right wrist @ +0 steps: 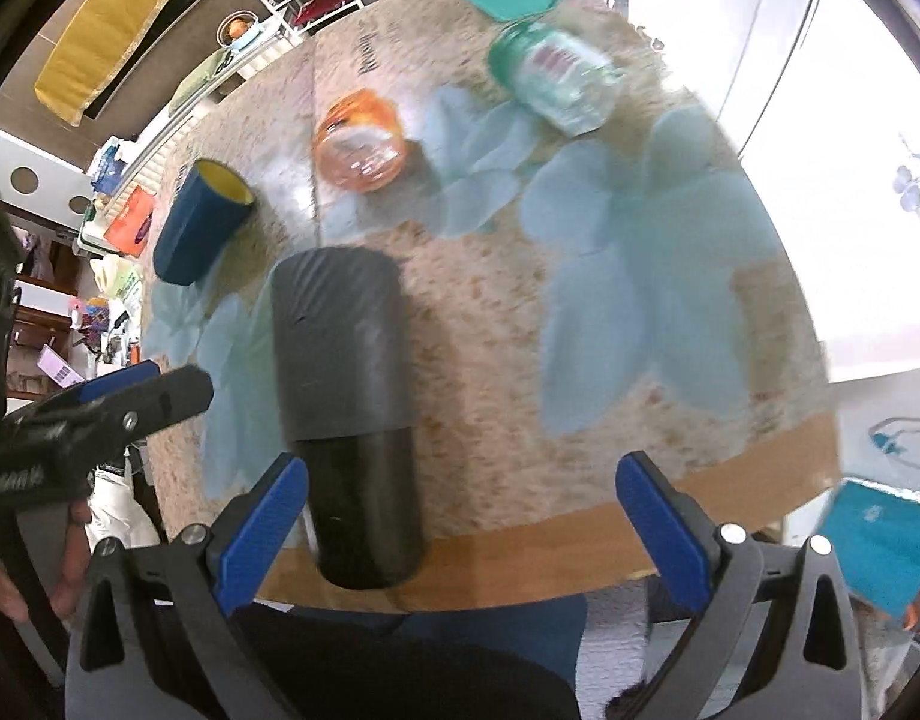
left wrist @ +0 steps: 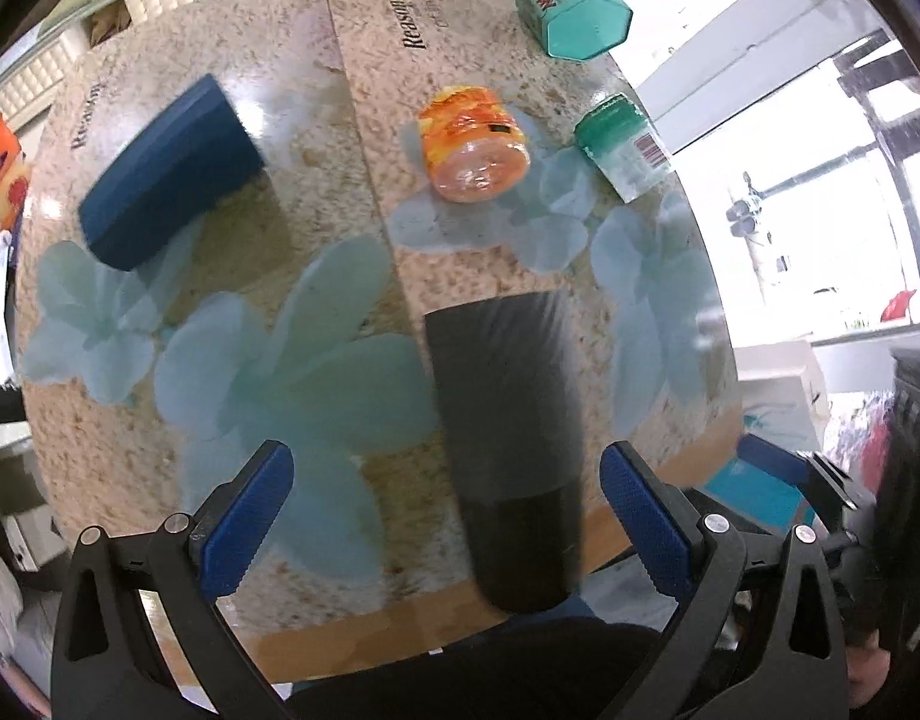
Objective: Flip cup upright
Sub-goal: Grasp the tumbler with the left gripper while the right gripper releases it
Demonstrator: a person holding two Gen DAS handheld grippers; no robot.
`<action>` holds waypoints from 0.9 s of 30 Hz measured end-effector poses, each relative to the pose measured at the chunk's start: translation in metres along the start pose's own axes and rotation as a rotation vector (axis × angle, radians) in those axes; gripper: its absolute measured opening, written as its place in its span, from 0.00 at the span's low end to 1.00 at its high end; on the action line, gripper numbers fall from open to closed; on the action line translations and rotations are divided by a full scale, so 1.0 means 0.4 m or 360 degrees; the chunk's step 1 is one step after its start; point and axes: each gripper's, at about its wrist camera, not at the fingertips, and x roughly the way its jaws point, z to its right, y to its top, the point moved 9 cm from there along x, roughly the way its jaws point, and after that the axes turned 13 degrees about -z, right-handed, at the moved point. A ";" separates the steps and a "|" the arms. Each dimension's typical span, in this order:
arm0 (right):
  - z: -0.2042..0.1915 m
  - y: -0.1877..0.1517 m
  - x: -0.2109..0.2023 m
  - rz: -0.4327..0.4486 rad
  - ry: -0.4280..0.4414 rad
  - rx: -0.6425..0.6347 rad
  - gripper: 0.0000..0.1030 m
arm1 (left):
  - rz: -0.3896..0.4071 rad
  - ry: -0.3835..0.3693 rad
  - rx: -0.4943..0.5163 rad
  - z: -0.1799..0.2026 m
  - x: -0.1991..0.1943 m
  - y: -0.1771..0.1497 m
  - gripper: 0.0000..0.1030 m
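A dark blue cup [left wrist: 169, 177] lies on its side at the table's left; the right wrist view shows its yellow inside [right wrist: 203, 219]. A tall black cylinder flask [left wrist: 511, 450] stands near the table's front edge, also in the right wrist view [right wrist: 352, 414]. My left gripper [left wrist: 448, 516] is open and empty above the front edge, the flask between its fingers' lines. My right gripper [right wrist: 460, 522] is open and empty, its left finger [right wrist: 262, 534] close beside the flask's base. The left gripper [right wrist: 142, 390] shows at the right view's left side.
An orange jar [left wrist: 475, 144] lies on its side mid-table. A clear jar with a green lid [left wrist: 625, 147] lies to its right. A teal hexagonal tin [left wrist: 571, 6] sits at the far edge. The floral tablecloth [left wrist: 268, 372] covers the table; its wooden front edge [right wrist: 580, 546] shows below.
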 end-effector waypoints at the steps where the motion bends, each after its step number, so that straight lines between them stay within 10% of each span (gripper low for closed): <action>1: 0.018 0.003 -0.017 0.0007 -0.0006 -0.0003 1.00 | -0.0018 0.0015 -0.0018 0.012 0.009 0.007 1.00; 27: 0.061 0.125 -0.031 -0.0024 0.0126 -0.0269 1.00 | -0.0291 0.0148 -0.0305 0.039 0.242 0.075 1.00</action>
